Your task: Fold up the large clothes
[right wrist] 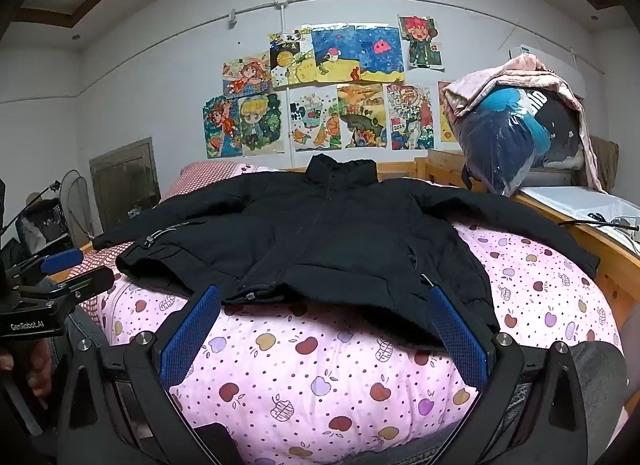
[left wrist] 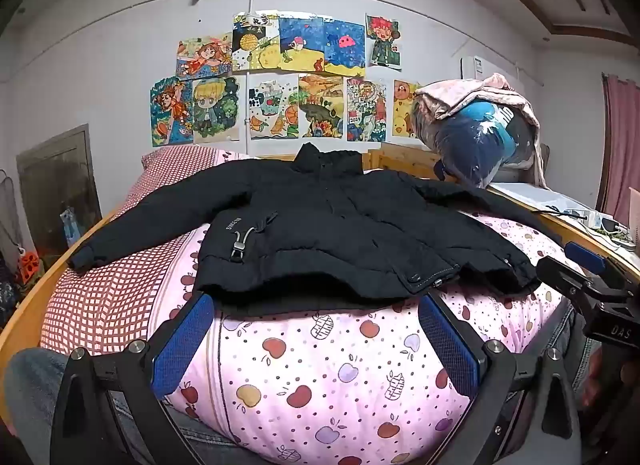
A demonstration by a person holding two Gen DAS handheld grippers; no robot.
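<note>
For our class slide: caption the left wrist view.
Open left tool faces an unfolded black jacket spread on the apple-print quilt.

Left wrist view: low over the near end of the bed, facing the far wall past the black jacket (left wrist: 320, 225); right gripper (left wrist: 576, 269) enters at its right edge. Right wrist view: same height and heading, set rightward; left gripper (right wrist: 76, 269) at its left edge. Shared: jacket, pink quilt (right wrist: 320, 365), wall drawings (left wrist: 280, 81).
</note>
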